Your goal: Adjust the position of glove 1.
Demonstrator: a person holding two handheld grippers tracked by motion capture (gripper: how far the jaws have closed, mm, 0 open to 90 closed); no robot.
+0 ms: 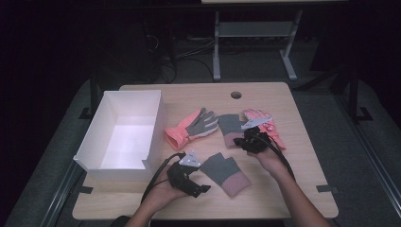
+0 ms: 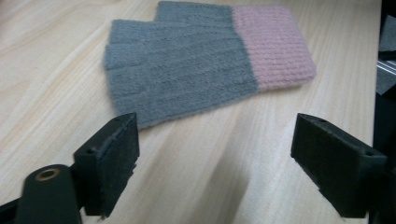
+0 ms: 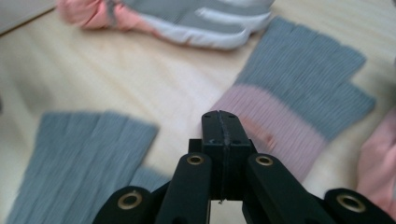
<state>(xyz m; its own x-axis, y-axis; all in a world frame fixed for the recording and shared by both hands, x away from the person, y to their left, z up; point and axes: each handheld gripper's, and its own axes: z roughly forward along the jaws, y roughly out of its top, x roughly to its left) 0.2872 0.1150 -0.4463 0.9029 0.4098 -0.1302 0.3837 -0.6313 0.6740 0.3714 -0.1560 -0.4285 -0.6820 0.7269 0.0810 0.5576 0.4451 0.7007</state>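
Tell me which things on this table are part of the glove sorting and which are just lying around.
In play: near grey-pink glove, far grey-pink glove, two pink-and-grey gloves, white box.
Idle: hole in the tabletop, frame behind the table.

Left tongs [image 2: 215,154] agape, right tongs [image 3: 222,135] — closed

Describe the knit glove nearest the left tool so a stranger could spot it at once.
Start at the white box on the table's left side. Right of its near corner, by the table's front edge, lies a fingerless glove. It is grey with a pink cuff and lies alone; its twin lies farther back among the pink gloves.
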